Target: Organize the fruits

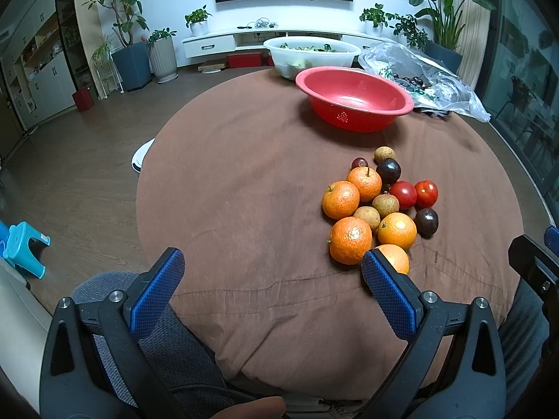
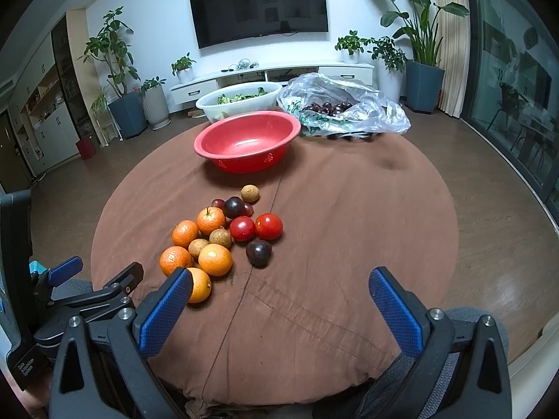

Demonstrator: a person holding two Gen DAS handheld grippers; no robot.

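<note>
Left view: left gripper [image 1: 272,269] spread wide, holding nothing; fruit pile [image 1: 380,209] ahead to its right, red bowl [image 1: 353,97] beyond, bare.
Right view: right gripper [image 2: 279,289] wide, empty; fruit ahead-left.
Progress: nothing sorted yet, all remains.

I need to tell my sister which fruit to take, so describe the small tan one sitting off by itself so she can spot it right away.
Find the red bowl on the brown tablecloth. Just in front of it lies a heap of fruit. The one you want is the small tan fruit at the heap's far edge, closest to the bowl; the other tan ones sit wedged among the oranges.
</note>
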